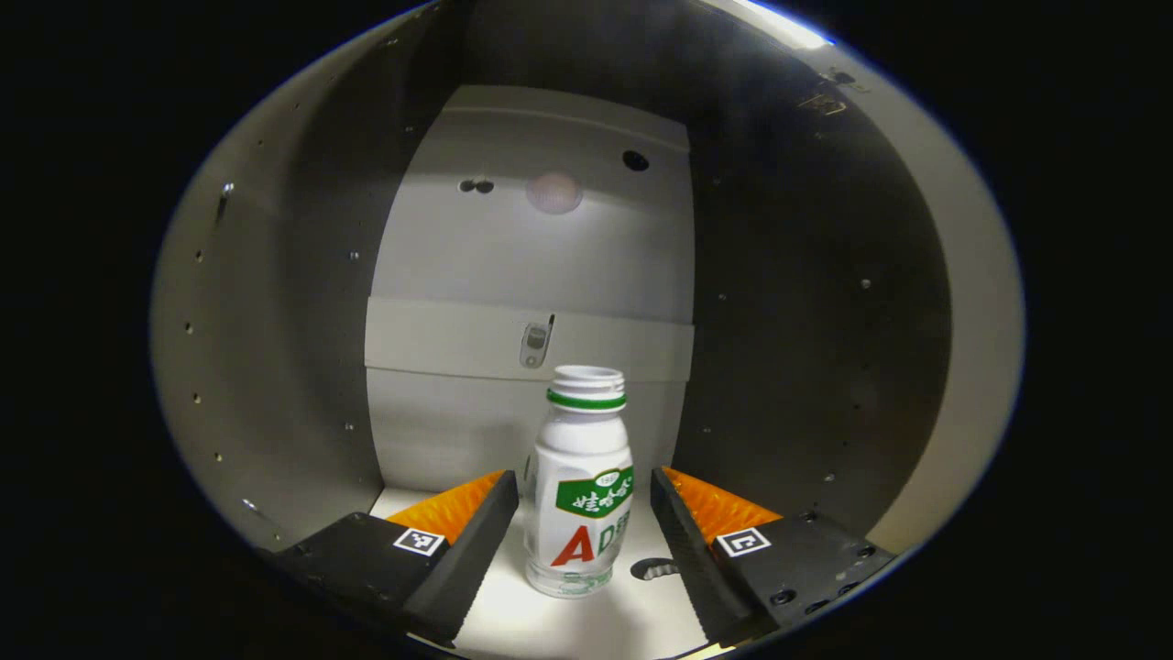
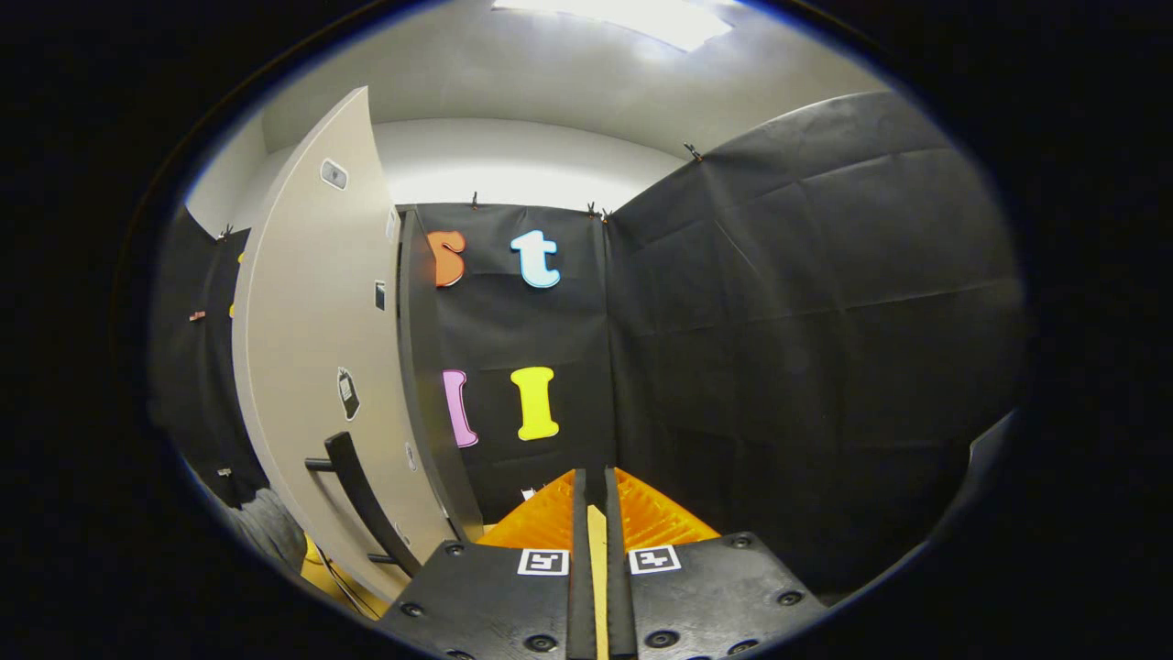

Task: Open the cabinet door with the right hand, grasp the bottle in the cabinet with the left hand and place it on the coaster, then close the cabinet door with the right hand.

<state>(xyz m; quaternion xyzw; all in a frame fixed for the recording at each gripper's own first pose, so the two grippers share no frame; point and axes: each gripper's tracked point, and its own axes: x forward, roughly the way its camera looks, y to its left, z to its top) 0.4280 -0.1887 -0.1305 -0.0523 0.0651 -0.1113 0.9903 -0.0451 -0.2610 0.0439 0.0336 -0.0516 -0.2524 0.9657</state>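
In the left gripper view a small white bottle [image 1: 580, 481] with a green neck ring and no cap stands upright on the cabinet's pale floor [image 1: 513, 623]. My left gripper [image 1: 584, 500] is open inside the cabinet, one finger on each side of the bottle, neither touching it. In the right gripper view the beige cabinet door [image 2: 307, 348] stands swung open at the left, with a dark bar handle [image 2: 362, 500] low on it. My right gripper [image 2: 593, 513] is shut on nothing, to the right of the door and clear of the handle.
The cabinet's grey side walls [image 1: 266, 321] close in on both sides of the bottle, and a pale back panel [image 1: 531, 275] with a cross rail stands behind it. In the right gripper view black cloth walls [image 2: 806, 321] rise ahead and to the right.
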